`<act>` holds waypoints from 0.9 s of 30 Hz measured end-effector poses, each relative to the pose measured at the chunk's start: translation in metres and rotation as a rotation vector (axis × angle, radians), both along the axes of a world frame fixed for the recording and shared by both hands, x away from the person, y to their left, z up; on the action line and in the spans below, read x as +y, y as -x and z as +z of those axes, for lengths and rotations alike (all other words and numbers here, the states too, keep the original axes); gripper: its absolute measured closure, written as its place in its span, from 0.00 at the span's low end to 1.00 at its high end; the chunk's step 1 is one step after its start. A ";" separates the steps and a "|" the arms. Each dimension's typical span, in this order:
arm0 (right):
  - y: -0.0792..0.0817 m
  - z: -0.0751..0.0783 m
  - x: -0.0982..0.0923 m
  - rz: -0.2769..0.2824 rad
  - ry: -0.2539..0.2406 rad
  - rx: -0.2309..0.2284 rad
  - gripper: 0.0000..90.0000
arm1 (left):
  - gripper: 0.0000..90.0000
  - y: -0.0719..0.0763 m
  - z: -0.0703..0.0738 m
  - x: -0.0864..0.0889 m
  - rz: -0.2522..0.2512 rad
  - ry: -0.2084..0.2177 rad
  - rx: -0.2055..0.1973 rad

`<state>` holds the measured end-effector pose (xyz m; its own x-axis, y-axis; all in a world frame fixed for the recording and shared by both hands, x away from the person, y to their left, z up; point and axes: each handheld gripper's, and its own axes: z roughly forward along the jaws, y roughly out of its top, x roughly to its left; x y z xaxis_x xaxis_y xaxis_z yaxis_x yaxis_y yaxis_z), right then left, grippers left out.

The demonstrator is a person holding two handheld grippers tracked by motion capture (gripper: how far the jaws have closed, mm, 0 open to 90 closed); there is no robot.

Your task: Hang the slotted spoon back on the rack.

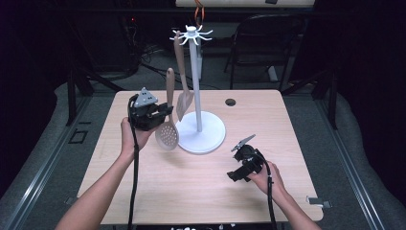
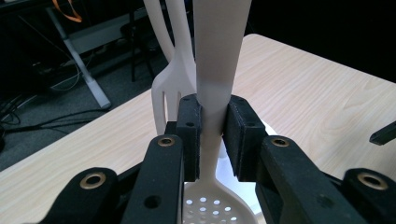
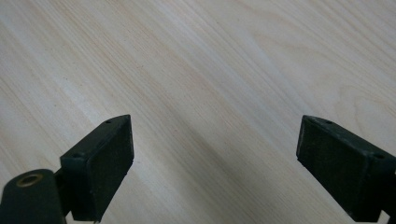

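On the pale wooden table (image 1: 158,187), the left gripper (image 1: 163,111) clamps the handle of a beige skimmer spoon (image 1: 168,125), held upright with its perforated bowl at the bottom and its handle rising past the jaws. In the left gripper view the two black pads (image 2: 189,135) press on either side of the narrow neck of that handle, just above the holed bowl, with the broader upper part of the handle running up out of the top of the frame. The skimmer hangs in the air just left of the white utensil stand (image 1: 197,91), its bowl level with the edge of the stand's round base. A beige slotted spatula (image 1: 182,81) hangs from one of the hooks at the top of the stand's pole, close behind the skimmer; the left gripper view shows its slotted blade just beyond the held handle. The right gripper (image 1: 233,175) sits low over the table, well apart to the right of the stand, held in the person's right hand. Its jaws stand wide apart with nothing between them, only bare wood grain below.
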<state>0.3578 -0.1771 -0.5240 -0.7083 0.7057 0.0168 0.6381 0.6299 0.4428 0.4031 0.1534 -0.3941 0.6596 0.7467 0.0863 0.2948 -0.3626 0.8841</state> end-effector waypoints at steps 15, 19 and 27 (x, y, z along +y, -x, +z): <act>0.000 0.001 0.000 0.001 0.009 0.002 0.12 | 0.85 -0.012 0.024 -0.011 0.004 0.019 -0.019; 0.000 0.000 -0.001 0.001 0.008 0.002 0.12 | 0.85 -0.016 0.032 -0.014 0.013 0.031 -0.026; 0.000 0.000 0.000 0.002 -0.001 0.001 0.12 | 0.85 -0.025 0.046 -0.020 0.029 0.030 -0.029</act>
<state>0.3582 -0.1773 -0.5243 -0.7094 0.7046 0.0179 0.6376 0.6306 0.4425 0.4283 0.1335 -0.3483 0.6353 0.7679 0.0823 0.2791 -0.3277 0.9026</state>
